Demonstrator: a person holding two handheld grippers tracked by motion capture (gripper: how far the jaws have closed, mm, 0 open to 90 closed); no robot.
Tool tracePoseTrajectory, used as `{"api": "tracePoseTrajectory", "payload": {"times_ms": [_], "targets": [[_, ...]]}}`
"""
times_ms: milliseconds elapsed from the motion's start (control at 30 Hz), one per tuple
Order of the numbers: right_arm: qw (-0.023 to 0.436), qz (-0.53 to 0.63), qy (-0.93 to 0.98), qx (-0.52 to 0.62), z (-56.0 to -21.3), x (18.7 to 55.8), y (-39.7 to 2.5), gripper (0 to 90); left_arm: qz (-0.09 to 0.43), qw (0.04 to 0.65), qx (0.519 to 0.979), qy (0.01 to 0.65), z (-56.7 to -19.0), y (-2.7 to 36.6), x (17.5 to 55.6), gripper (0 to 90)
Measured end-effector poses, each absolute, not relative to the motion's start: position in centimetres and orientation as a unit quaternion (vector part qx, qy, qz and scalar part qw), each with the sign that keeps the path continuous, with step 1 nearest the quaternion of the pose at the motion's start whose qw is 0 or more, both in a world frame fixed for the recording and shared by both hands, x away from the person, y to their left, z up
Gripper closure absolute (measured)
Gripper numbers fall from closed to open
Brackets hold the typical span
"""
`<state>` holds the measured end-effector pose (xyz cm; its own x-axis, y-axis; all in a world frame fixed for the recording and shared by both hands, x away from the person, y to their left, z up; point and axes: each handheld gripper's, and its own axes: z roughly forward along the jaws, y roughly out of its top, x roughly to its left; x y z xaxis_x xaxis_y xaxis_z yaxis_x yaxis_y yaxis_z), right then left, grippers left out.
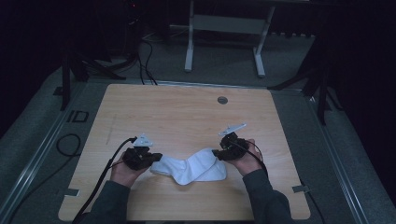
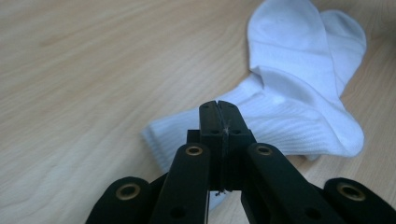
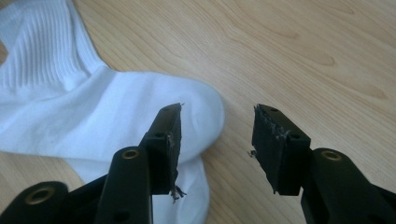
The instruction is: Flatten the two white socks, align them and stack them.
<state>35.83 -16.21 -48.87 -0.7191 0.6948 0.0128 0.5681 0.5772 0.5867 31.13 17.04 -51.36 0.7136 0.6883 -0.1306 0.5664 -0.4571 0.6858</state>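
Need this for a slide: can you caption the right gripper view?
Open right gripper poised over the toe of white socks on a wooden table.

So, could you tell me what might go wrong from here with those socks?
The left gripper is shut above the ribbed cuff, with no fabric visibly between its jaws, so lifting now would likely leave the white socks behind. The right gripper is open with one jaw over the toe; closing there may catch just one sock of the stacked pair, pulling them apart.
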Motion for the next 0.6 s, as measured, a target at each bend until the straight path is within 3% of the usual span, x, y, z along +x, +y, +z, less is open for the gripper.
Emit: {"api": "tracePoseTrajectory", "payload": {"times_ms": [600], "targets": [[0.113,0.283,0.876,0.374,-49.6,35.9,-17.0,54.9,0.079,0.305,0.878,0.36,-54.3,15.1,31.8,90.0]]}}
